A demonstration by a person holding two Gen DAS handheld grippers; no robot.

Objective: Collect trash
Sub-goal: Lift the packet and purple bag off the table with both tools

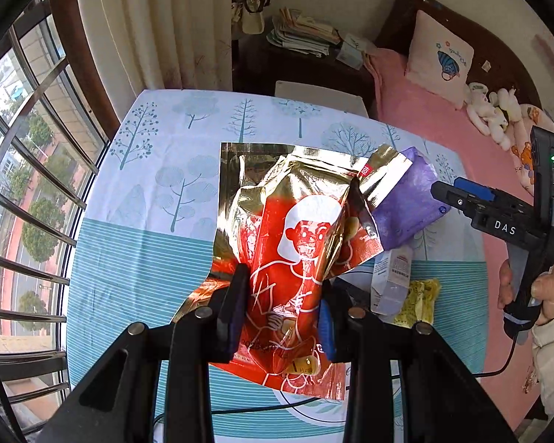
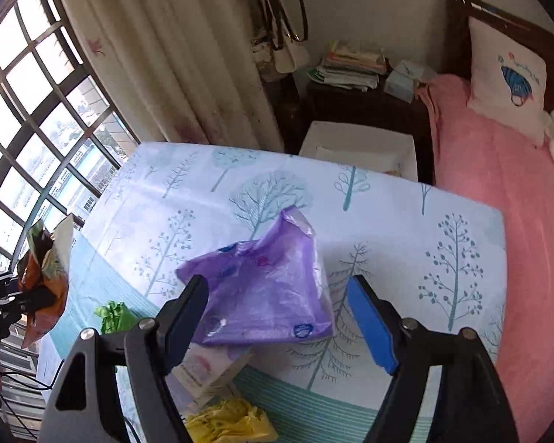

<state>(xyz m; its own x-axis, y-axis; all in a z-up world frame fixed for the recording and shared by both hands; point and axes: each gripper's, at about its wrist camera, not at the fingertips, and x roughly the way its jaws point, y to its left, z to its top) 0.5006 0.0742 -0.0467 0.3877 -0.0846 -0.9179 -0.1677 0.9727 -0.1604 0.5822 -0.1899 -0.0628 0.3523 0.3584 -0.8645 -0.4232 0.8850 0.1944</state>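
By the bed, on the tree-print tabletop point(image 2: 406, 214), the left gripper point(image 1: 280, 310) pinches a red foil bag point(image 1: 295, 229) aloft while the right gripper point(image 2: 277, 317), spread wide, straddles the purple bag point(image 2: 269, 295) mid-table and should close low on a bunched fold.

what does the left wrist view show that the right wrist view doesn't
Only the left wrist view shows the red foil bag's printed front, clamped in the left gripper, and the right gripper from outside with the hand holding it.

Only the right wrist view shows a green wrapper and the open right gripper straddling the purple bag.

Both show the purple bag, yellow wrapper, small carton, white bin and bed.
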